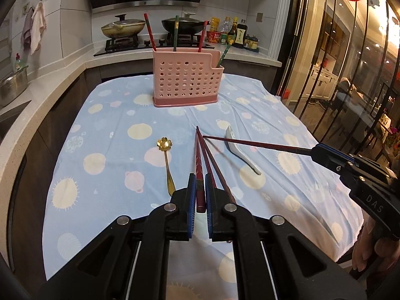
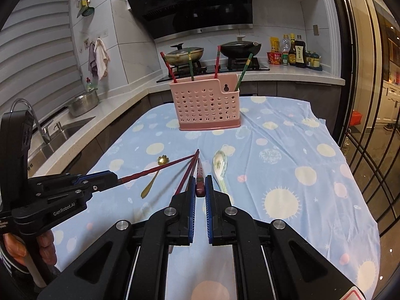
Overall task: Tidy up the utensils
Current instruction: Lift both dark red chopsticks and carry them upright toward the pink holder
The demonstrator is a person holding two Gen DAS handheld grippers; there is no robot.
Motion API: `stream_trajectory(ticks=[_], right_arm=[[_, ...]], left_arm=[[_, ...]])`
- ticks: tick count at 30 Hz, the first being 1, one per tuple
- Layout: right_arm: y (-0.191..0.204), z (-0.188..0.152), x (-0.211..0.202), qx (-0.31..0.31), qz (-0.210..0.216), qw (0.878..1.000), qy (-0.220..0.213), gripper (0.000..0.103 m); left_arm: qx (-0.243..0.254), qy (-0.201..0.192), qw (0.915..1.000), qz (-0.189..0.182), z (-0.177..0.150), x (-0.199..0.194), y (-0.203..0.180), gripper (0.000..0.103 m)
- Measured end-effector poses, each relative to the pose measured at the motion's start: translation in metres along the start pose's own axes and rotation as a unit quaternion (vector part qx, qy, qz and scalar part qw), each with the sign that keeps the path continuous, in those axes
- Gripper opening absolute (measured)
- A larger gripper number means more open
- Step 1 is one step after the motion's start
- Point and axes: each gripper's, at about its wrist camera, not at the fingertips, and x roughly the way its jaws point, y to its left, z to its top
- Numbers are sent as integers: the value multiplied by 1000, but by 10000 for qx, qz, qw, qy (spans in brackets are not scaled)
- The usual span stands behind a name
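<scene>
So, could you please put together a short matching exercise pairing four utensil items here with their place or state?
Things:
1. gold flower spoon
2. white ceramic spoon
3. green chopstick
4. red chopstick

Places or states:
A. stands in the pink holder's low side compartment
B. clamped in the left gripper
C. lies on the cloth, left of the chopsticks
D. lies on the cloth, right of the chopsticks

Pairs: 1-C, 2-D, 3-A, 4-B

A blue dotted cloth [image 1: 112, 155] covers the counter. On the far hob [image 2: 225, 68] stand two lidded pans [image 1: 123, 27], with sauce bottles [image 2: 297, 51] to their right. At left, a sink [image 2: 67, 130], a steel pot [image 2: 83, 103] and hanging towels [image 2: 100, 58].
</scene>
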Motion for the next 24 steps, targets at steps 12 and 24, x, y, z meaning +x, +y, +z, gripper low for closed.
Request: stream_trajectory(ticks=[12, 24], right_arm=[[-6, 31, -11, 64, 45, 9989, -454, 7], [-11, 8, -6, 179, 58, 9997, -172, 7]], left_arm=[[67, -515, 9986, 47, 38, -15, 2, 1], [-128, 585, 9982, -69, -30, 27, 6, 27]])
